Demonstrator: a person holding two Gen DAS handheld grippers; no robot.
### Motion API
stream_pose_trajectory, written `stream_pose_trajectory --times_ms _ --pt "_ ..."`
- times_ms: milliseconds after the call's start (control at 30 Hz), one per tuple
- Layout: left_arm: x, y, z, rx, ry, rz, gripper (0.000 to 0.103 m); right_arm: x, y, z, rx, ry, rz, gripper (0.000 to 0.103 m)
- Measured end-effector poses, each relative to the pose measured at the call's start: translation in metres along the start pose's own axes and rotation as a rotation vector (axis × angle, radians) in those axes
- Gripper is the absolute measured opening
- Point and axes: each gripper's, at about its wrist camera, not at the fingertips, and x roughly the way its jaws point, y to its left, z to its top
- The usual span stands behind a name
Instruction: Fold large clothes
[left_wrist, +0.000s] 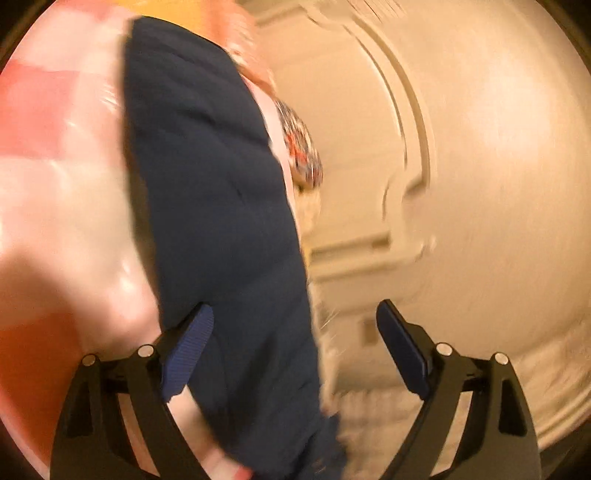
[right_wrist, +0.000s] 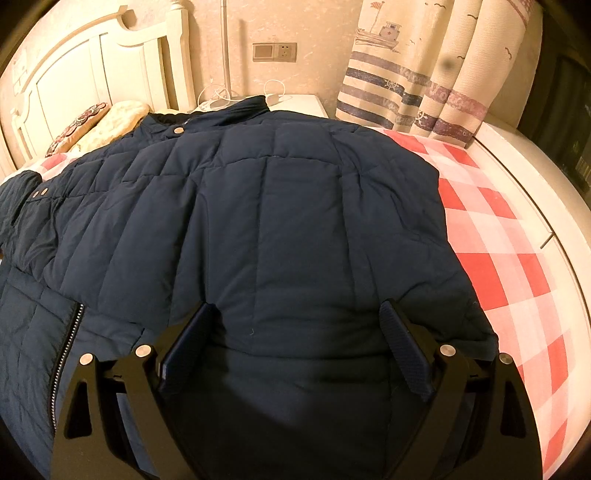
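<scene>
Blurred, rolled view: open left gripper (left_wrist: 295, 350) at six o'clock, dark navy padded jacket (left_wrist: 214, 192) running twelve to six, red-checked bedsheet (left_wrist: 55, 177) at nine, cream headboard (left_wrist: 461, 166) at three.

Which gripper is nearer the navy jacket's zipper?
Right. The right gripper hovers open over the navy jacket, its zipper close beside it. The left gripper shows no zipper, only blurred navy fabric.

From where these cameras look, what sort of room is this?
Most likely a bedroom. A navy padded jacket lies spread on a bed with a red-and-white checked sheet, a white headboard stands behind pillows, and nautical-print curtains hang beside a small bedside table.
</scene>
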Motion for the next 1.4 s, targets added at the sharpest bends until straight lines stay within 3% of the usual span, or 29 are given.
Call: stream_pose_trajectory --times_ms 133,200,267,300,333,367,467,533,567,600,633,667,733,800,867,933,1033,1100,1133,1167,1200,1233,1267,1333,1400 --pt "-0.002 0.005 0.026 -0.011 -0.055 0.043 0.089 0.000 0.000 0.000 0.001 0.001 0.000 0.088" --pt "0.009 0.003 0.040 0.031 -0.021 0.082 0.082 -0.001 0.000 0.000 0.001 0.001 0.001 0.088" --pt "0.022 0.000 0.044 0.082 0.012 0.131 0.036 -0.001 0.000 -0.001 0.001 0.001 0.001 0.088" --pt "0.027 0.001 0.044 0.079 0.045 0.129 0.000 -0.001 0.000 -0.001 0.001 0.001 0.001 0.088" --pt "0.031 0.001 0.041 0.061 0.075 0.112 0.000 -0.001 0.000 -0.001 0.001 0.000 0.001 0.088" --pt "0.030 -0.004 0.036 0.083 0.056 0.096 0.000 -0.001 0.000 -0.001 0.002 0.000 0.002 0.088" --pt "0.018 -0.048 -0.001 0.290 0.016 0.006 0.000 0.000 0.000 0.000 0.002 0.000 0.002 0.088" --pt "0.010 -0.074 -0.026 0.338 0.013 -0.067 0.000 -0.001 0.000 0.000 0.002 0.000 0.002 0.088" --pt "0.008 -0.079 -0.029 0.331 0.004 -0.064 0.000 -0.001 -0.001 0.000 0.003 -0.001 0.004 0.088" --pt "0.005 -0.081 -0.033 0.311 -0.014 -0.032 0.007 -0.001 0.000 0.000 0.003 -0.001 0.004 0.088" --pt "0.003 -0.079 -0.033 0.290 -0.047 0.039 0.058 -0.001 -0.001 0.000 0.005 -0.002 0.007 0.088" --pt "0.000 -0.077 -0.032 0.281 -0.071 0.094 0.097 -0.001 -0.001 0.000 0.007 -0.003 0.009 0.088" --pt "-0.011 -0.067 -0.027 0.266 -0.182 0.213 0.101 -0.002 -0.001 -0.001 0.010 -0.004 0.014 0.088" --pt "-0.019 -0.061 -0.015 0.297 -0.214 0.258 0.101 -0.002 -0.002 -0.001 0.012 -0.005 0.017 0.088" --pt "-0.025 -0.054 0.001 0.341 -0.238 0.390 0.101 -0.002 -0.002 -0.001 0.011 -0.005 0.018 0.089" --pt "-0.022 -0.043 0.019 0.331 -0.188 0.438 0.101 -0.002 -0.002 -0.001 0.010 -0.003 0.016 0.089" --pt "0.004 -0.021 0.045 0.258 -0.048 0.441 0.100 -0.001 -0.001 -0.001 0.009 -0.002 0.013 0.089" --pt "0.011 -0.015 0.051 0.294 -0.088 0.449 0.100 -0.001 -0.001 0.000 0.009 -0.002 0.013 0.089" --pt "0.018 -0.018 0.056 0.339 -0.113 0.455 0.093 -0.002 -0.001 -0.001 0.009 -0.002 0.013 0.089" --pt "0.026 -0.021 0.060 0.373 -0.111 0.443 0.075 -0.002 -0.001 -0.001 0.009 -0.003 0.013 0.089" --pt "0.036 -0.021 0.064 0.374 -0.084 0.425 0.016 -0.001 -0.001 0.000 0.008 -0.003 0.013 0.089" --pt "0.043 -0.020 0.065 0.315 -0.057 0.393 0.008 -0.001 -0.001 -0.001 0.009 -0.002 0.014 0.089" --pt "0.037 -0.025 0.058 0.296 -0.088 0.345 0.006 -0.001 -0.001 0.000 0.009 -0.002 0.014 0.089" --pt "0.027 -0.055 0.024 0.459 -0.132 0.303 0.005 -0.001 -0.001 -0.001 0.008 -0.002 0.013 0.089" --pt "0.028 -0.092 -0.024 0.632 -0.117 0.234 0.005 -0.002 -0.001 -0.001 0.009 -0.002 0.013 0.090"
